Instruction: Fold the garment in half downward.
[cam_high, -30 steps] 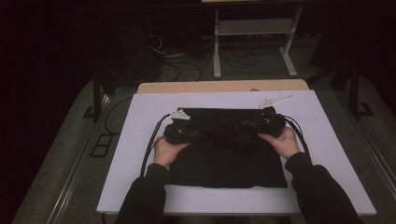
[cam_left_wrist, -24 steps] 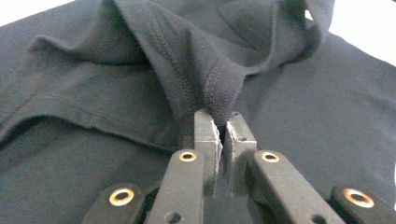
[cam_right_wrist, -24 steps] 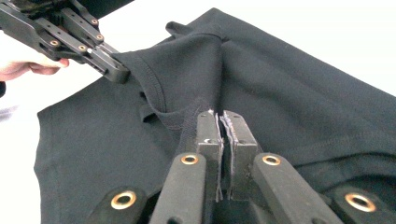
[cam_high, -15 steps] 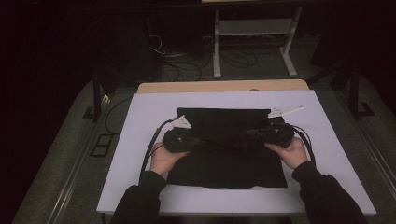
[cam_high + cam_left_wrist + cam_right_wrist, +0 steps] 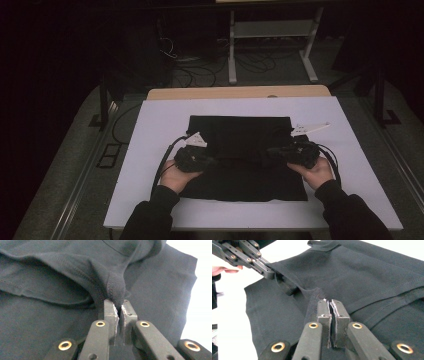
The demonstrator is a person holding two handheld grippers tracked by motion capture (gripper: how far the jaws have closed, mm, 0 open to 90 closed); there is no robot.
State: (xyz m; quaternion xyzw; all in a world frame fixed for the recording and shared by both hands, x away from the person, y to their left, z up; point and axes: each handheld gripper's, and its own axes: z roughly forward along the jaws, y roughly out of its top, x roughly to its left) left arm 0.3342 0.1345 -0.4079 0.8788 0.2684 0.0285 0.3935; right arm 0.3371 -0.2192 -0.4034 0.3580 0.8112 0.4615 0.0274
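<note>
Black garment [image 5: 242,160] on white board [image 5: 150,150]; left gripper [image 5: 119,307], right gripper [image 5: 332,305] both clenched on folds.

Both forearms reached in from below, well apart. The left gripper [image 5: 200,159] and right gripper [image 5: 287,151] pointed inward toward each other, jaws of both pressed together.

Both grippers [image 5: 218,161] [image 5: 274,151] on black garment [image 5: 245,170]

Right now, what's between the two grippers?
Only the black garment: a raised fold spans from left gripper to right gripper, clearest in the high view. Both pinch it.
</note>
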